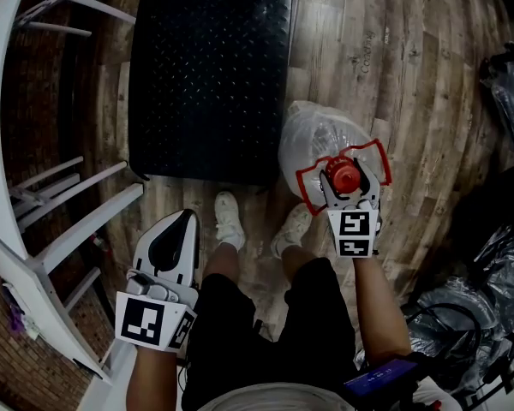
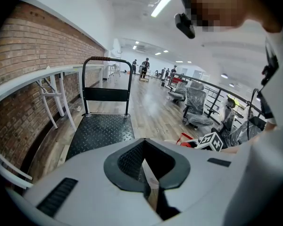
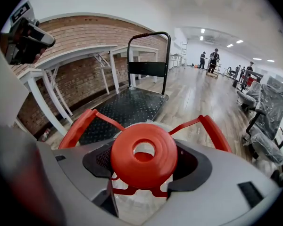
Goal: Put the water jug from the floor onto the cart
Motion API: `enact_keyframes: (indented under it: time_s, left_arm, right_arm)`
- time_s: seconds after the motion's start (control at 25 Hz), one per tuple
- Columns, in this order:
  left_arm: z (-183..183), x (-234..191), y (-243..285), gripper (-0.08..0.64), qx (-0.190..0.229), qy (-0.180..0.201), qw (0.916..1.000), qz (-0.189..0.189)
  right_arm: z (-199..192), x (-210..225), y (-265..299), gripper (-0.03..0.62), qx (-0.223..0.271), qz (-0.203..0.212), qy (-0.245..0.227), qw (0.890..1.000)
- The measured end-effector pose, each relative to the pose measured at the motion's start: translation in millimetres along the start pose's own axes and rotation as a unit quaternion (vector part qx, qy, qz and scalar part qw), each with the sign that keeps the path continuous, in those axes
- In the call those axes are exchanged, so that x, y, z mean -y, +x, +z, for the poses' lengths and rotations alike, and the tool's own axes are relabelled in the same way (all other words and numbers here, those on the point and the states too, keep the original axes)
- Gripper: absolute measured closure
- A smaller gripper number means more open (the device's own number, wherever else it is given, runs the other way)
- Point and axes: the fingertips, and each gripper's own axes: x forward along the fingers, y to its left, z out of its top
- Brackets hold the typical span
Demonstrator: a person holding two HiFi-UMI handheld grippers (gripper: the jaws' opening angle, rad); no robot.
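The water jug (image 1: 321, 148) stands on the floor (image 1: 394, 75) just beside the cart (image 1: 210, 75). The right gripper (image 1: 349, 185) is wide apart around the jug's red cap (image 3: 132, 168), so grabbing has begun. The left gripper (image 1: 187, 220) is closed and empty. Next it must squeeze tight, then lift the jug onto the cart.

Your head view is dim and murky, the cart (image 1: 210, 67) nearly black at twelve o'clock. Your two gripper views are bright under ceiling strip lights (image 2: 160, 5) near twelve o'clock, fisheye-bent, with black corners.
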Motion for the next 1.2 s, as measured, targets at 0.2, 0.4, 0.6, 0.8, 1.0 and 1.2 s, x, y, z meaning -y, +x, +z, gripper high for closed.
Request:
enact_keyframes:
  time_s: [0.2, 0.4, 0.6, 0.8, 1.0, 1.2]
  left_arm:
    - [9.1, -5.9, -7.8, 0.558, 0.008, 0.004, 0.9999, -0.008]
    - [23.1, -12.2, -15.5, 0.558, 0.020, 0.007, 0.9996, -0.017]
    - [44.5, -10.4, -34.2, 0.558, 0.034, 0.013, 0.9989, -0.028]
    - [59.0, -18.8, -58.6, 0.558, 0.055, 0.004, 0.9984, -0.016]
    - [57.0, -48.4, -89.7, 0.558, 0.057, 0.005, 0.9983, 0.005]
    - [48.8, -77.8, -117.4, 0.558, 0.072, -0.018, 0.9962, 0.044]
  right_arm:
    - [13.3, 2.1, -30.0, 0.276, 0.005, -0.015, 0.018, 1.000]
    - [40.8, 0.5, -75.7, 0.276, 0.007, -0.020, 0.030, 0.999]
    - [78.5, 2.2, -122.2, 0.276, 0.011, -0.030, 0.039, 0.999]
    - [127.9, -1.7, -152.4, 0.276, 0.013, -0.034, 0.005, 0.999]
    - [176.8, -30.5, -172.9, 0.276, 0.020, -0.030, -0.013, 0.999]
    - [223.4, -60.1, -178.8, 0.276, 0.036, -0.003, -0.049, 0.998]
